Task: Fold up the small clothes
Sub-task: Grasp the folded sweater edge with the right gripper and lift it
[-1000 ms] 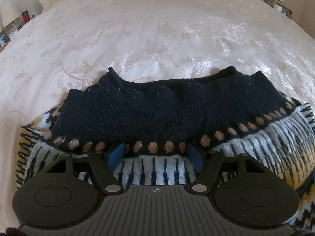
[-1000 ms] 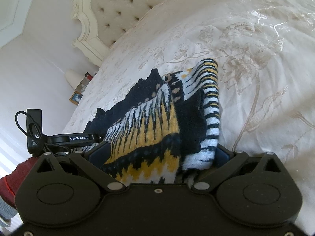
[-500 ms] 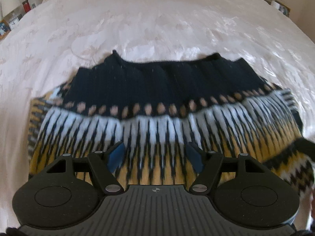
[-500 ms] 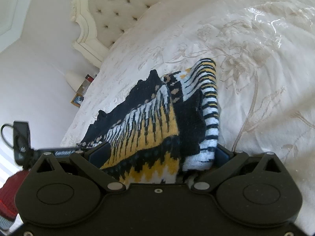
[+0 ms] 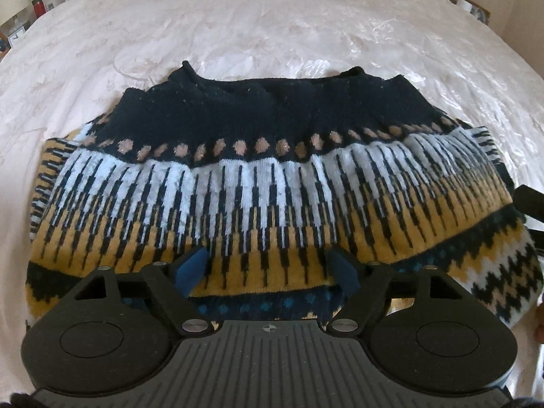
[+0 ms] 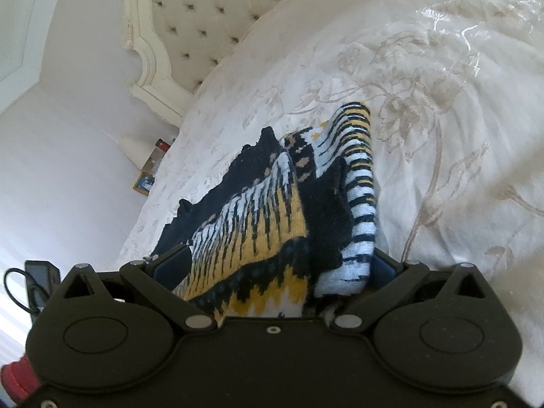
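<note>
Blue pads of the left gripper [image 5: 268, 272] standing apart and opening wider, pointing steeply down at the sweater [image 5: 272, 190]; knit lying below and between the pads, not pinched by them. Right gripper [image 6: 278, 268] clamped on a thick bunch of the same sweater [image 6: 272, 224], one pad pressing the yellow and white side, the other pad pressing the striped fold. Lifted a little off the cover at this end, draping down from the pads.

Sweater spread wide across the white bedspread [image 5: 272, 27] in the left wrist view: dark navy band at the far edge, then a row of tan dots, then white and black stripes, then mustard yellow, then a dark band with small blue dots closest to the left gripper. Zigzag pattern in white, yellow and black at the right edge of that view, and there also a black part of the other tool, partly cut off.

Bedspread shiny, with a woven flower pattern [image 6: 408, 102]. Tufted cream headboard [image 6: 190, 23] beyond the bed in the right wrist view. Small things on a bedside surface beside it, too small to tell. Bit of red sleeve [image 6: 15, 377] at the lower left corner of the right wrist view.
</note>
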Demonstrator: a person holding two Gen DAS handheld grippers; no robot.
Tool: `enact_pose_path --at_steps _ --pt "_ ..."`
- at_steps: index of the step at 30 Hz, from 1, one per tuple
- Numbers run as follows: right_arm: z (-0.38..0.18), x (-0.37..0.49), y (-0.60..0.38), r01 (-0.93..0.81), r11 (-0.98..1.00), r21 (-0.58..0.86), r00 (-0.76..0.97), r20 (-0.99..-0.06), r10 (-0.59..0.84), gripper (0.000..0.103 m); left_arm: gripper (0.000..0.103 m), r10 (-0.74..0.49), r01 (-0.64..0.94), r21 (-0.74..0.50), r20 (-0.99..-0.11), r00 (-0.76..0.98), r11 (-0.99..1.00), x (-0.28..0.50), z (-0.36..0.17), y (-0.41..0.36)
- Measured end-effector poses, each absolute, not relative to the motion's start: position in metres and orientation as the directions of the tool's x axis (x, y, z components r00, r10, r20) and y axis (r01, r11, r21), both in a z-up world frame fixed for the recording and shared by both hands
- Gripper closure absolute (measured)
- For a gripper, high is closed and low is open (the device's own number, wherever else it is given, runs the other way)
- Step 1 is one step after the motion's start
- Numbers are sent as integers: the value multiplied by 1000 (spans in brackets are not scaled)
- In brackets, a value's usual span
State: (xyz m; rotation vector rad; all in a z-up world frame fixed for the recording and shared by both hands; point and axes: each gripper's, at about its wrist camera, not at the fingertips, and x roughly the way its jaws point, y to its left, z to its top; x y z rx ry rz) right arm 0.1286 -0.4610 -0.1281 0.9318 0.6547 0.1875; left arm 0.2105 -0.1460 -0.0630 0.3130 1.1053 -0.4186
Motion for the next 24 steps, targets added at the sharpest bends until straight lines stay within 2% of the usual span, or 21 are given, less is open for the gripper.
enact_pose_path --at_steps 6,7,9,10,11,16,19,20,24 --pt "-130 133 -458 104 594 798 803 -420 423 0 14 -199 470 9 -899 391 882 213 -65 -146" --pt "-130 133 -457 100 601 793 803 -421 422 1 9 -205 470 4 -896 393 883 214 -65 -145" --pt "-130 134 -455 97 620 779 802 -430 414 7 4 -227 472 -16 -891 394 882 214 -67 -144" --pt "-130 135 -455 102 626 773 803 -436 407 17 1 -230 471 -17 -887 399 882 214 -68 -145" --pt "-132 135 -455 109 625 773 804 -438 402 29 1 -235 475 -17 -884 404 880 214 -69 -146" --pt "-147 134 -470 160 542 825 812 -422 403 56 1 -257 499 -9 -865 431 867 208 -69 -143" --pt "-146 133 -470 160 545 823 811 -424 402 60 4 -296 492 -64 -862 412 869 211 -61 -133" --pt "-144 134 -468 159 561 813 809 -433 398 60 10 -310 477 -89 -858 409 875 212 -56 -127" --pt "-138 133 -464 159 597 787 806 -453 382 62 10 -314 401 -142 -858 406 905 214 -38 -100"
